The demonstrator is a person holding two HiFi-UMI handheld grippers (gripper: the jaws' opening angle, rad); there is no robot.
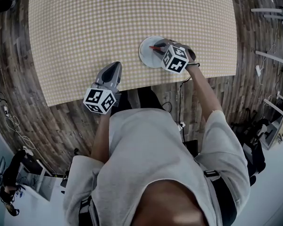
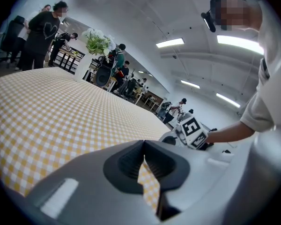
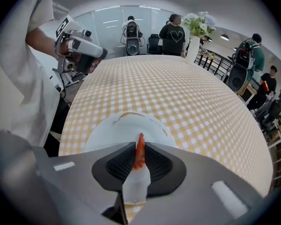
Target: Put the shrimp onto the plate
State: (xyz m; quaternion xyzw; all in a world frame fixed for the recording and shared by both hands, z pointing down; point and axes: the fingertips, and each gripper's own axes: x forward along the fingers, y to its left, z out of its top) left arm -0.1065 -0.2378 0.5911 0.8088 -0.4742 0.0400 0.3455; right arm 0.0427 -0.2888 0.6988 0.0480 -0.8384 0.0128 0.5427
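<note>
Head view: right gripper [image 1: 156, 47] tips steeply down over one white plate [image 1: 144, 56]. Left gripper [image 1: 115, 68] sits low, nearly level, over the checked table [image 1: 108, 22], well apart from the plate. Left gripper view: jaws closed together, empty. Right gripper view: jaws pinch one shrimp [image 3: 140, 150], red end forward, over the plate.

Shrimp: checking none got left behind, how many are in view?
1. The shrimp is pinched in the right gripper above the plate. None shows elsewhere on the table, though the gripper hides part of the plate.
</note>
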